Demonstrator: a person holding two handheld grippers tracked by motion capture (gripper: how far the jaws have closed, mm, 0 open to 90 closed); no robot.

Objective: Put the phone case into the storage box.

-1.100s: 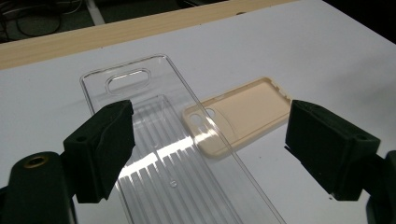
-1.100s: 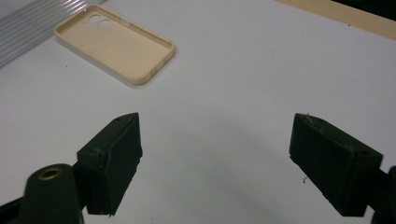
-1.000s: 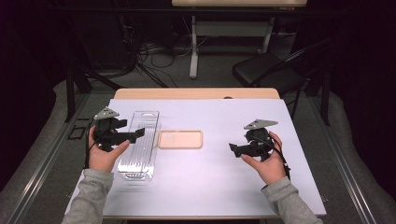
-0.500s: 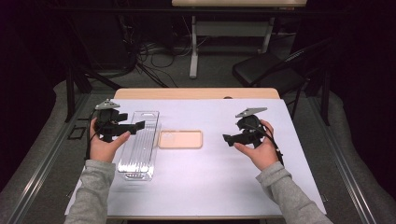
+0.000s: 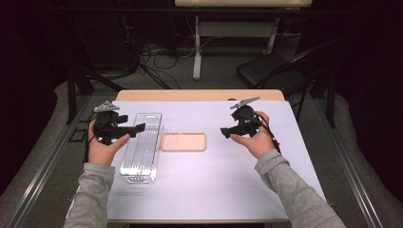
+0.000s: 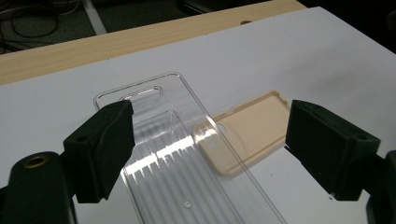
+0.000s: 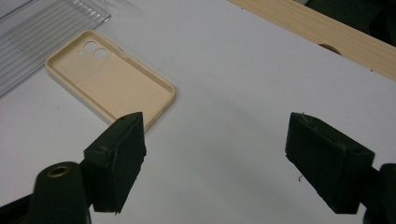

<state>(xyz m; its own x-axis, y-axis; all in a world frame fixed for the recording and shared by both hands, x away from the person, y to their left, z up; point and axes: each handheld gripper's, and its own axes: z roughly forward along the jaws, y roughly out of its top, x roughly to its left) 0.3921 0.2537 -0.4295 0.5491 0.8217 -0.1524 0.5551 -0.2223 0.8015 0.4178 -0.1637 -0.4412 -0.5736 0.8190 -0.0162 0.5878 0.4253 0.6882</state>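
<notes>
Landmark: phone case [image 5: 184, 141], lying flat near the middle of the table [image 5: 209, 190], open side up. Clear plastic tray [image 5: 141, 146] just beside the case on its left, long axis running front to back, its edge meeting the case's left end. Left gripper [image 5: 130, 129] over the tray's far half, left of the case. Right gripper [image 5: 228, 132] right of the case, apart from it, above the table. Folding chair [image 5: 271, 71] on the floor behind the table, well beyond the case to the right.
</notes>
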